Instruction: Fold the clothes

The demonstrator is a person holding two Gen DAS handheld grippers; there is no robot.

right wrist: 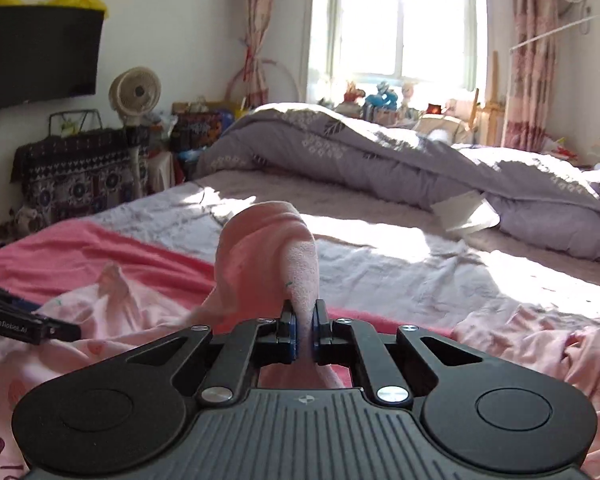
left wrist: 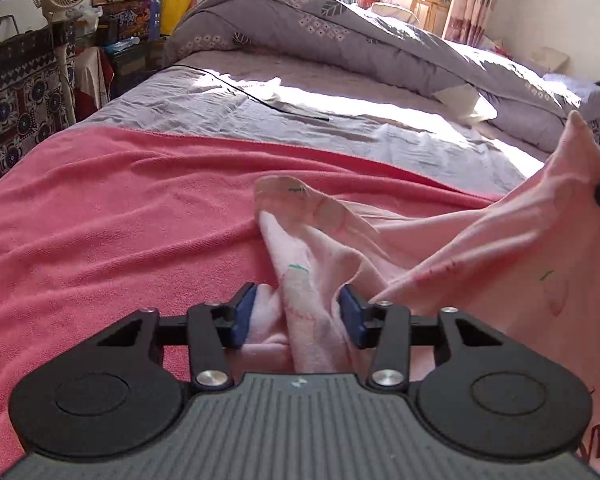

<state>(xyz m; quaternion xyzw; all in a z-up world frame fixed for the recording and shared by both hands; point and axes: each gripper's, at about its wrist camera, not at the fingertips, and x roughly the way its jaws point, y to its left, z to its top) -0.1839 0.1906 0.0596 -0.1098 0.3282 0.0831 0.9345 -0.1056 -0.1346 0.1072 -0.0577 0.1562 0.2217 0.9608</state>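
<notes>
The ribbed grey body of the left gripper (left wrist: 298, 316) is seen nearest the camera, with its black arms and blue pads (left wrist: 244, 314) set at a middle width. A bunched fold of the pale pink garment (left wrist: 300, 280) is gathered between the pads; both pads lie against the cloth, but it cannot be told whether the cloth is really pressed. The garment is soft and slightly fuzzy, printed with small green and red marks, and it lies crumpled on the bed (left wrist: 228, 112). Toward the right it is lifted into a stretched, tent-like sheet, and its top corner is cut off by the edge of the picture.

In the right wrist view, the right gripper (right wrist: 304, 328) is closed narrowly on a thick fold of the same garment (right wrist: 268, 264), which stands up from the pads as a rounded hump and hides part of the bed behind it. The tip of the left gripper (right wrist: 52, 330) is seen at the left border, with a small white label too small to be read fully.

Under the garment a coral pink towel-like blanket (left wrist: 100, 208) with a looped texture is spread. Beyond it are a wrinkled lilac sheet (left wrist: 380, 140), a thin black cable (left wrist: 260, 100) and a rolled grey quilt (left wrist: 340, 40) with leaf prints. A yellow bag (left wrist: 175, 12) stands by the wall; its contents cannot be made out. A round fan (right wrist: 134, 92) is seen at the left.
</notes>
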